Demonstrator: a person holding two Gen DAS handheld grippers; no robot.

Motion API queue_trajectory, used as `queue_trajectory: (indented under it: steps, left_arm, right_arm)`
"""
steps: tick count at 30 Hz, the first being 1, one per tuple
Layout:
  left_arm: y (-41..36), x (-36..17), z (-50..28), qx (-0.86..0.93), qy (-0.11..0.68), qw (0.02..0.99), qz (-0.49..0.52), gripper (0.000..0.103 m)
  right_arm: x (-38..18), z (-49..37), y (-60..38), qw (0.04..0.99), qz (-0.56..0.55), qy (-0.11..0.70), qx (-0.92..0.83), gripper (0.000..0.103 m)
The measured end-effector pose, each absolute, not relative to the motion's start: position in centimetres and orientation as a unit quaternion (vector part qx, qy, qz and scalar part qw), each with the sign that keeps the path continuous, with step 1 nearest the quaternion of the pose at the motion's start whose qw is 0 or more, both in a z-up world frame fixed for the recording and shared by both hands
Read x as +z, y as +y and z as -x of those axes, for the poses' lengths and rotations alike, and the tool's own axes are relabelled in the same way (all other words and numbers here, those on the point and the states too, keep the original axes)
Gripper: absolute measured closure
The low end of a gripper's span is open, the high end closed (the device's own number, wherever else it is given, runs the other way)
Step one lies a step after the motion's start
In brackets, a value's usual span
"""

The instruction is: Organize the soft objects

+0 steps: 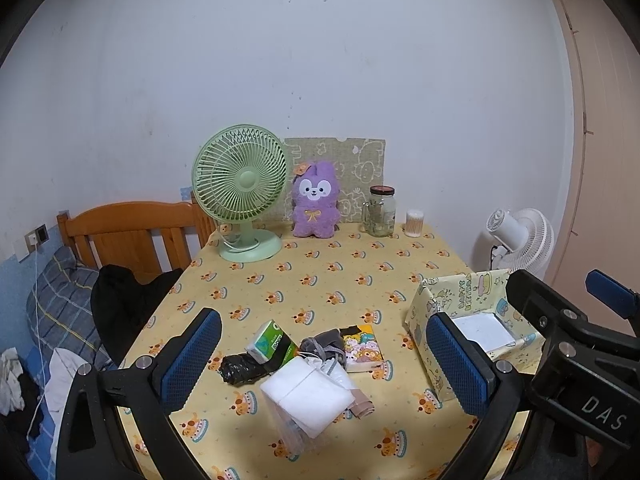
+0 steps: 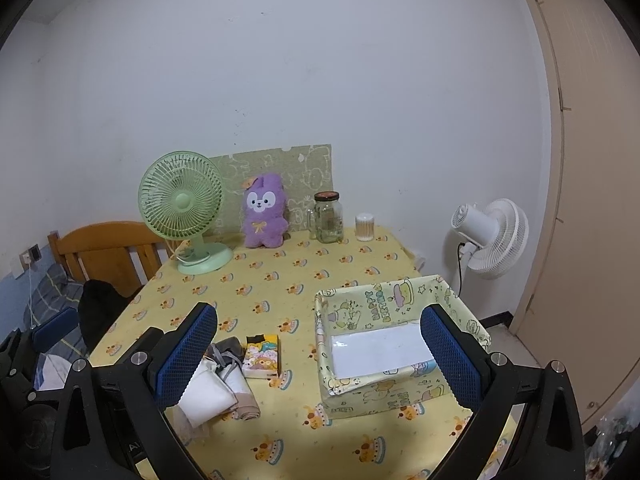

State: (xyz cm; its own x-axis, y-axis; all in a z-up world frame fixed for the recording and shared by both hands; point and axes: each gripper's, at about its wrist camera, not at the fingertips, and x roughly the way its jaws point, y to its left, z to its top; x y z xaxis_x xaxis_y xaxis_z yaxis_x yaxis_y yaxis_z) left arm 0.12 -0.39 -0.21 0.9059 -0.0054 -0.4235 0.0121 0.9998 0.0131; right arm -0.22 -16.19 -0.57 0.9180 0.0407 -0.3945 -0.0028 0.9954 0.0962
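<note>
A pile of soft things lies on the near part of the yellow tablecloth (image 1: 320,280): a white folded cloth in a clear bag (image 1: 308,394), a grey cloth (image 1: 322,346), a black bundle (image 1: 240,368), a green tissue pack (image 1: 269,340) and a cartoon tissue pack (image 1: 364,348). A paper-covered box (image 2: 400,344) with a white sheet inside stands to the right. A purple plush rabbit (image 1: 316,206) sits at the back. My left gripper (image 1: 324,364) is open above the pile. My right gripper (image 2: 320,360) is open, between pile and box.
A green desk fan (image 1: 242,192), a glass jar (image 1: 380,212) and a cotton-swab tub (image 1: 414,224) stand along the back edge. A bed with wooden headboard (image 1: 128,236) is at left. A white floor fan (image 2: 492,236) and a door (image 2: 592,200) are at right.
</note>
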Motion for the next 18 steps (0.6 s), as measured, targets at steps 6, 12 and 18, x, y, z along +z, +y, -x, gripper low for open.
queue_trajectory:
  steps: [6, 12, 18]
  left_arm:
    - [-0.26, -0.12, -0.19, -0.006, 0.22, 0.975, -0.004, 0.0]
    - [-0.29, -0.16, -0.17, -0.006, 0.221, 0.975, -0.004, 0.0]
    - [-0.14, -0.19, -0.21, -0.008, 0.223, 0.975, 0.001, 0.001]
  right_arm:
    - [-0.42, 0.15, -16.13, 0.978, -0.046, 0.202, 0.009, 0.0]
    - [-0.26, 0.04, -16.14, 0.978, -0.045, 0.202, 0.007, 0.0]
    - [-0.28, -0.18, -16.16, 0.978, -0.045, 0.203, 0.005, 0.0]
